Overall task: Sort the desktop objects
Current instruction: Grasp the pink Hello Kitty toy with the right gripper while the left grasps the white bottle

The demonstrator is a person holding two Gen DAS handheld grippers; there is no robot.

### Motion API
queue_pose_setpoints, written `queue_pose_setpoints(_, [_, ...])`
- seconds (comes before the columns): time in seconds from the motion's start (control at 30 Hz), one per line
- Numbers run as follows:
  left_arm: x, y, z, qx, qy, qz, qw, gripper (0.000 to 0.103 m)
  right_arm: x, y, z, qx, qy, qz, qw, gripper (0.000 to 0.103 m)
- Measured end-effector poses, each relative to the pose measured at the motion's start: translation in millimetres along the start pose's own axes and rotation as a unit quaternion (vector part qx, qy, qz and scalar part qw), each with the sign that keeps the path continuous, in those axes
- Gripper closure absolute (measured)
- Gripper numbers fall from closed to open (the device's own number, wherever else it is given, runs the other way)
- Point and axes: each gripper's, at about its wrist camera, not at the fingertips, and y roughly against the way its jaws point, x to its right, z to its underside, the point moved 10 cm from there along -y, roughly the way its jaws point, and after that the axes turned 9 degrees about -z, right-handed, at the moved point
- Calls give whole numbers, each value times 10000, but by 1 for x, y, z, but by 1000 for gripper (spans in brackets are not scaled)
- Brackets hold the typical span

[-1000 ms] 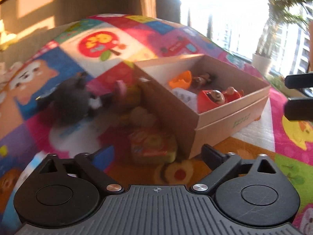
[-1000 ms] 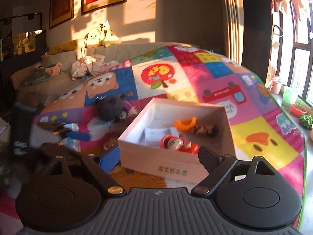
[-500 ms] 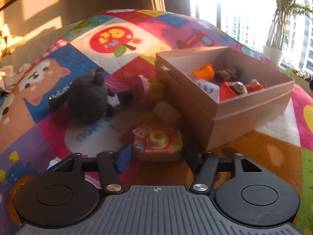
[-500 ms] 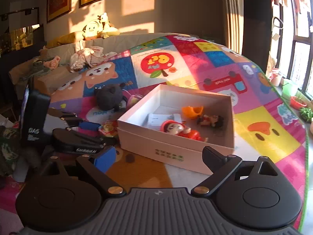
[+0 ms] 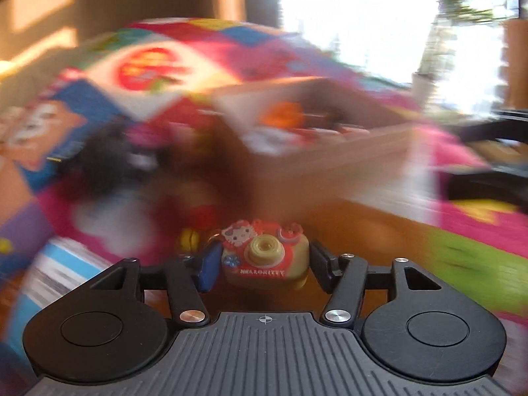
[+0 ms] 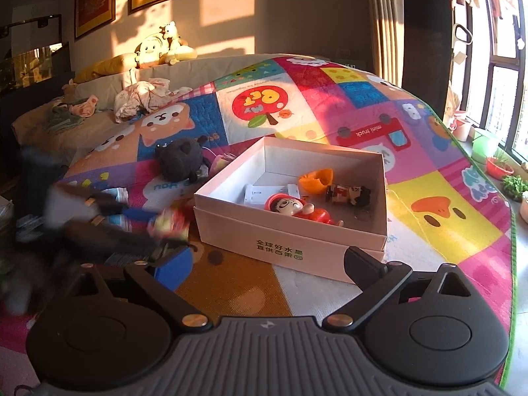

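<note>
Red-and-yellow rubbery toy camera, lettered HELLO KITTY, round lens, sits clamped between left gripper pads; jaws have just been closing onto it. Right gripper spread wide, nothing between, over bare brown patch of quilted play mat. Beyond: white cardboard box, green Chinese print, holding red doll. Fuzzy black plush near mat's far-left edge.
</note>
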Motion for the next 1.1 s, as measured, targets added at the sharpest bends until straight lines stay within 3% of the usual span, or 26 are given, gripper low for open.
queue_pose_setpoints(0.03, [12, 10, 2, 37, -44, 276, 9996, 23, 0, -2, 0, -14, -29, -25, 10000, 4])
queue_pose_setpoints(0.1, [21, 28, 2, 227, -175, 406, 9988, 13, -2, -8, 0, -46, -112, -43, 9999, 4])
queue_pose_setpoints(0.23, [-2, 42, -5, 480, -70, -135, 9987, 9, -10, -12, 3, -30, -127, -137, 9998, 4])
queue_pose_setpoints(0.3, [-22, 34, -6, 415, 82, -549, 9976, 9, -12, -11, 7, -39, -84, -159, 9998, 4])
queue_pose_setpoints(0.37, [-38, 22, -4, 266, 278, -722, 9967, 10, -12, -12, 13, -95, -127, -159, 9997, 4])
queue_pose_setpoints(0.47, [-53, -2, -3, 29, 535, -888, 9946, 16, -17, -15, 27, -285, -350, -310, 9985, 4])
queue_pose_setpoints(0.6, [-57, -21, 2, -182, 714, -737, 9946, 51, -38, -19, 45, -538, -359, -593, 9961, 4])
queue_pose_setpoints(0.7, [-62, -9, 0, -109, 976, -645, 9931, 51, -56, -24, 50, -625, -165, -688, 9955, 4])
queue_pose_setpoints(0.83, [-59, 32, -12, 291, 1202, -529, 9909, 51, -70, -40, 50, -696, 39, -709, 9950, 4])
queue_pose_setpoints(0.9, [-59, 54, -17, 483, 1286, -438, 9895, 51, -75, -52, 47, -731, 88, -738, 9945, 7])
queue_pose_setpoints(1.03, [-53, 82, -22, 671, 1319, -298, 9885, 51, -81, -72, 50, -959, 188, -819, 9918, 40])
queue_pose_setpoints(1.1, [-47, 85, -18, 650, 1218, -334, 9899, 51, -79, -69, 48, -920, 309, -721, 9927, 45])
